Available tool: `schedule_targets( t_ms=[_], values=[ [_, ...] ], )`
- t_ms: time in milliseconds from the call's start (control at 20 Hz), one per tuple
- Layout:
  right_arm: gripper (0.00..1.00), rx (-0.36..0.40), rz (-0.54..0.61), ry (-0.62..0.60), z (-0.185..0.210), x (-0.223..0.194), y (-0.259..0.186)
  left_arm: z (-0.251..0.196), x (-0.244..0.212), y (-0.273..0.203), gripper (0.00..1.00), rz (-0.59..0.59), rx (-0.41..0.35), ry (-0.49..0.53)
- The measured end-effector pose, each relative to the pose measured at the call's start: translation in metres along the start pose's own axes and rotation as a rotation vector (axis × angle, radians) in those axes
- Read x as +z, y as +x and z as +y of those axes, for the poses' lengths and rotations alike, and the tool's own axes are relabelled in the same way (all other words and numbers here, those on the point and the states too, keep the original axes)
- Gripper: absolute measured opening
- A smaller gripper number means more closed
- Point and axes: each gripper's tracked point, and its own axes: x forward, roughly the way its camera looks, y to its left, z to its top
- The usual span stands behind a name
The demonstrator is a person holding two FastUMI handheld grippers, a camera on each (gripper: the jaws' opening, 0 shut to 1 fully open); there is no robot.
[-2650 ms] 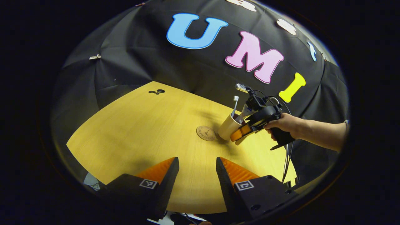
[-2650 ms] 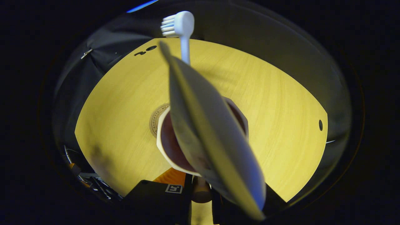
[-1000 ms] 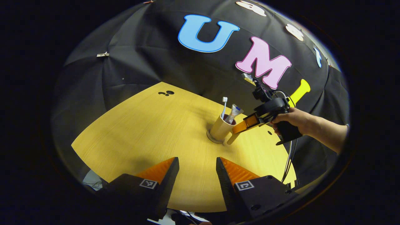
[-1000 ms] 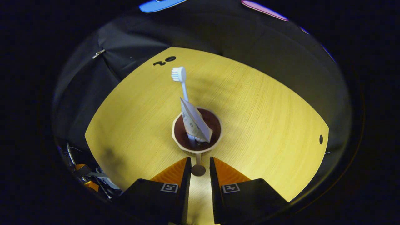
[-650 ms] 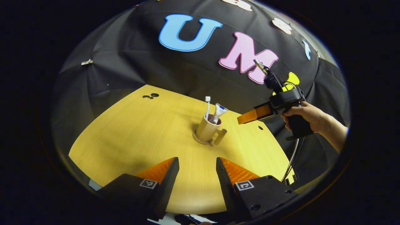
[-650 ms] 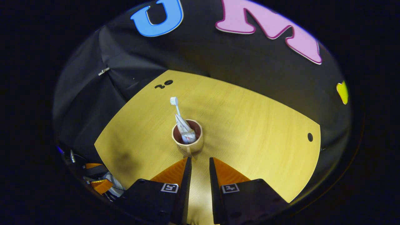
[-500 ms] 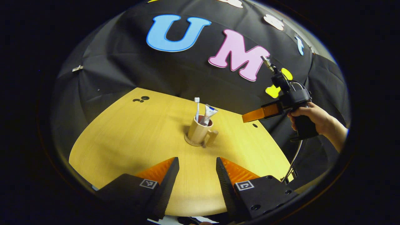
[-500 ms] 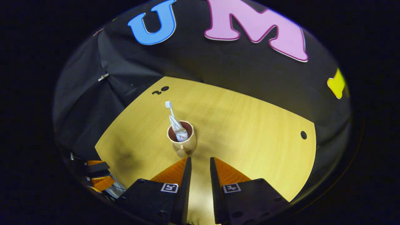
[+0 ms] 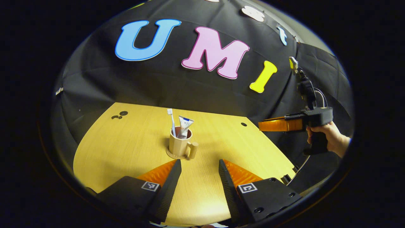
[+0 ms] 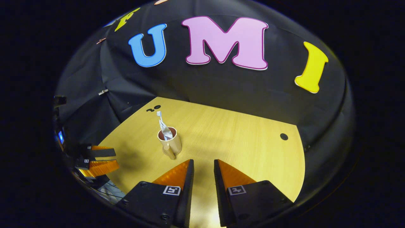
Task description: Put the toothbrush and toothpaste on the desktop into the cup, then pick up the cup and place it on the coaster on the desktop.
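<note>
Beige mug [image 9: 179, 146] with toothbrush [image 9: 171, 119] and toothpaste [image 9: 183, 126] now rests on coaster [image 9: 173, 155]; right tool [image 10: 202, 174], nearly closed and empty, has withdrawn; left tool [image 9: 196, 173] spread.

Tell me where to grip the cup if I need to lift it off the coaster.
Grip the handle of the cup, coming from the near side: it sticks out toward both grippers, free of the coaster, while toothbrush and toothpaste crowd the rim.

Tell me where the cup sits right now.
In the left gripper view the cup stands upright on the coaster mid-desktop, holding the toothbrush and toothpaste.
</note>
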Motion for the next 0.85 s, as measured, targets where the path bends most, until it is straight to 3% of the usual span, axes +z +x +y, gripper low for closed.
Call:
schedule_targets(
  t_ms=[200,250,300,350,850],
  values=[
    [0.39,-0.004,-0.074,-0.02,0.007,-0.012,-0.023,-0.01,0.009,0.008,0.75,-0.02,0.008,0.049],
    [0.34,-0.001,-0.091,-0.029,0.011,-0.014,-0.027,-0.014,0.009,0.009,0.75,-0.022,0.008,0.059],
    [0.39,0.002,-0.104,-0.043,0.014,-0.016,-0.031,-0.017,0.009,0.01,0.75,-0.02,0.005,0.067],
    [0.34,0.012,-0.109,-0.06,0.018,-0.019,-0.035,-0.02,0.008,0.008,0.76,-0.019,0.001,0.075],
    [0.39,0.083,-0.092,-0.05,0.047,-0.04,-0.053,-0.032,-0.006,0.001,0.75,0.0,0.006,0.094]
  ],
)
